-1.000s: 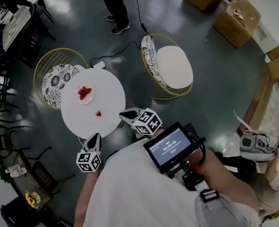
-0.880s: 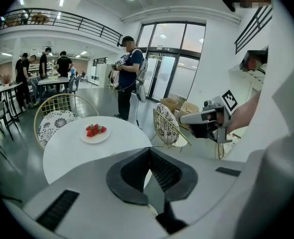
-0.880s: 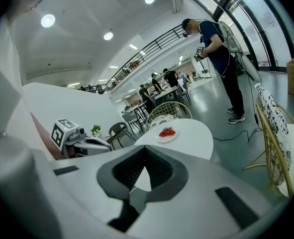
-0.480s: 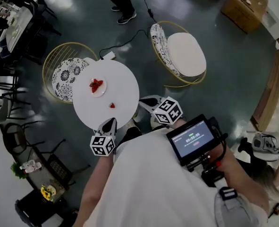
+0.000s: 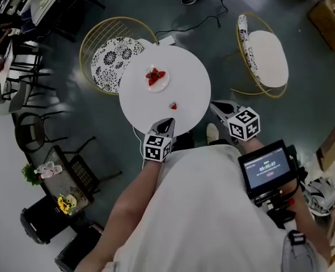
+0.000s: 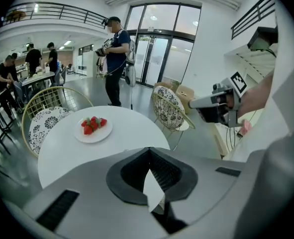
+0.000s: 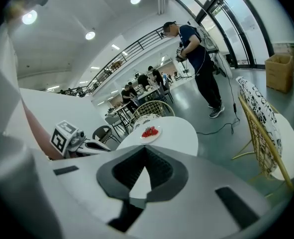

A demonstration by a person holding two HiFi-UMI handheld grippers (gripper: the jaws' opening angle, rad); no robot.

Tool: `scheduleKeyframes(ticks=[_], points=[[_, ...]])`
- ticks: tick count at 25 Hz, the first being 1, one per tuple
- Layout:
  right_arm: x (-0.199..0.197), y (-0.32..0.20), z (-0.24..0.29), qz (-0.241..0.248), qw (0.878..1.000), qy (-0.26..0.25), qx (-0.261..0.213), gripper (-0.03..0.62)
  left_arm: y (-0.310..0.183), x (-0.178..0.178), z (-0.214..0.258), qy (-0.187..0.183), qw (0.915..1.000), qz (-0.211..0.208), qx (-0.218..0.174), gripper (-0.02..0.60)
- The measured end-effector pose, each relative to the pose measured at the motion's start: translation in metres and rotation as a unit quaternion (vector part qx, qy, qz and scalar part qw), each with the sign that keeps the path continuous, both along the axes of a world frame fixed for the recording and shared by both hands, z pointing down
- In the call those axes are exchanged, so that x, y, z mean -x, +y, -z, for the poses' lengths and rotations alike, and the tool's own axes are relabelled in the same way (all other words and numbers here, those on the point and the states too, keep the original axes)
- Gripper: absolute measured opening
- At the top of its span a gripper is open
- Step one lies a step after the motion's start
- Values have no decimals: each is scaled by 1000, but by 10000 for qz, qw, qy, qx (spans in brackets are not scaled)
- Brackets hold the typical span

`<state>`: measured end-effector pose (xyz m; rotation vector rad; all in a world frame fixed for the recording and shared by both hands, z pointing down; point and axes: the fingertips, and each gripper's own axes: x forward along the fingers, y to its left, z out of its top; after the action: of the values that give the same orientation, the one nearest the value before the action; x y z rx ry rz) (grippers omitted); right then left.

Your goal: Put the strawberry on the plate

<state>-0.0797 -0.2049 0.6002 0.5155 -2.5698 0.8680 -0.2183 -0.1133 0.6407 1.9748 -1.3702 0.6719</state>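
A small red strawberry [image 5: 173,106] lies by itself on the round white tabletop [image 5: 193,81], close to the edge nearest the person. Farther back on the same tabletop sits a small round white plate [image 5: 159,87] with a little pile of red strawberries [image 5: 154,75] on it. The lone strawberry is not on the plate; it lies apart from it, between the plate and the left hand-held gripper [image 5: 168,121].

The left hand-held gripper points down at the near edge of the tabletop. Its two jaws are pressed together with nothing between them. The small red strawberry lies just ahead of its tip and a bit to the right, near but not touching (in the left gripper view, the gripper's own grey body hides the berry).

The right hand-held gripper [image 5: 214,104] is out past the right edge of the tabletop, over the dark grey floor [image 5: 224,50]. Its jaws are together too, and they hold nothing. The small red strawberry lies off to its left, farther from it than from the left one.
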Motion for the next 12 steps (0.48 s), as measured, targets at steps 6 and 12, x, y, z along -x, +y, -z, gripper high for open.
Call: scheduleKeyframes(ticks=[6,12], points=[[34,-4,-14,-37,9999,85,73,5,-7,18,-29,-44,9992,-293,273,5],[67,-7,-40,-25,9996,116,254,5,-19,49,-53,-259,9986,-361,291,5]])
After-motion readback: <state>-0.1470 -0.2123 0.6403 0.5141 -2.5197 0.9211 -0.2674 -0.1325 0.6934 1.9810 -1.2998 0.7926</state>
